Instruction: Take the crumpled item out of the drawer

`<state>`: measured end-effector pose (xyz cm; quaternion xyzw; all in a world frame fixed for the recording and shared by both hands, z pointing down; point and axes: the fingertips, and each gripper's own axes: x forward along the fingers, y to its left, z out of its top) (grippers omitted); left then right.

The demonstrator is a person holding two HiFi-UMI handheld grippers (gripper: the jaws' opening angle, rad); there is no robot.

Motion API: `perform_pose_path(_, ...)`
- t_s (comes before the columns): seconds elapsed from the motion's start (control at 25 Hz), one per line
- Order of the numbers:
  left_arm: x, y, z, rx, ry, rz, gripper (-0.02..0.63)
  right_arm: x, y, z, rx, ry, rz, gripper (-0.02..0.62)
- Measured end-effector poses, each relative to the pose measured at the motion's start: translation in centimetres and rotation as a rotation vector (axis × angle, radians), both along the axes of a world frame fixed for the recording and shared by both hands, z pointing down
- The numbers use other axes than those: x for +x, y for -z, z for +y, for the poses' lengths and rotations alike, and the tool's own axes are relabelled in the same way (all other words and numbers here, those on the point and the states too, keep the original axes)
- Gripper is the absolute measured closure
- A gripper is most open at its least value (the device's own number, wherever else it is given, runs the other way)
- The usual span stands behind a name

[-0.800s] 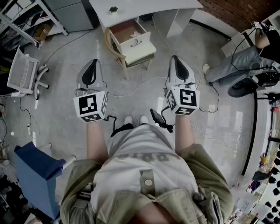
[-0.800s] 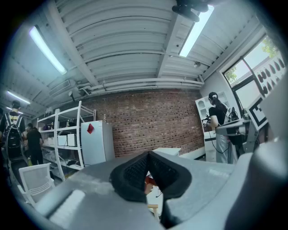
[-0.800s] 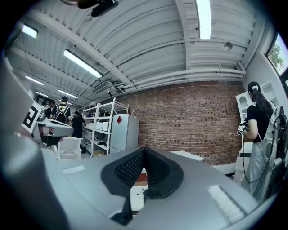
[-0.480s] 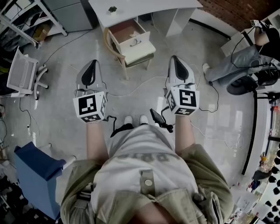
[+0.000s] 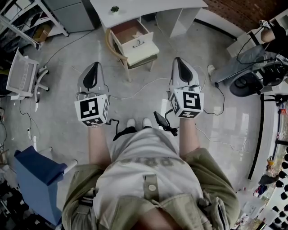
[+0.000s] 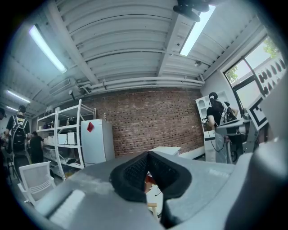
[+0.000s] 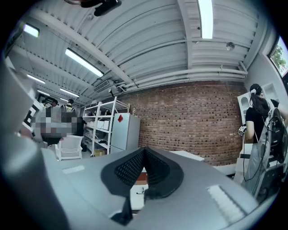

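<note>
The white desk [image 5: 148,10] stands ahead with its drawer [image 5: 140,44] pulled open over a wooden chair [image 5: 118,53]. The drawer's brown inside [image 5: 127,30] shows, but what lies in it is too small to make out. My left gripper [image 5: 93,67] and right gripper [image 5: 178,62] hang side by side over the floor, well short of the drawer, both pointing level at it. In the left gripper view the left gripper [image 6: 147,156] has its ribbed pads pressed together with nothing between them. The right gripper [image 7: 144,152] is shut and empty in the same way, and the drawer front [image 7: 138,192] shows below its tips.
Cables [image 5: 144,87] trail across the grey floor between me and the desk. A white office chair [image 5: 23,74] stands at the left and a blue seat [image 5: 38,173] at the near left. A seated person [image 5: 252,58] and desks are at the right. Shelves and a fridge [image 6: 96,141] line the brick wall.
Both grippers stay shut and hold their place. The desk and drawer sit slightly higher in the head view, and the seated person at the right has shifted.
</note>
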<state>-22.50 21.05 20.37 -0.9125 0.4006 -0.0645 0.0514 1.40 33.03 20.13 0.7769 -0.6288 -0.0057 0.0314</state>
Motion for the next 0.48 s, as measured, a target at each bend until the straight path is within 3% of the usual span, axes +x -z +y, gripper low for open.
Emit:
perform_pose_path(0.2, 0.5, 0.3, 0.1, 0.006, -0.002, 0.002, 0.6, 0.4, 0.0, -0.1, 0.01, 0.017, -0.023, 0.594)
perform_pose_path(0.4, 0.8, 1.1, 0.3, 0.026, 0.009, 0.039, 0.598, 1.1, 0.7, 0.2, 0.092, 0.044, -0.125, 0.586)
perform_pose_path(0.48, 1.1, 1.3, 0.3, 0.028, 0.01, 0.051, 0.493, 1.3, 0.8, 0.1, 0.099, 0.065, -0.121, 0.431)
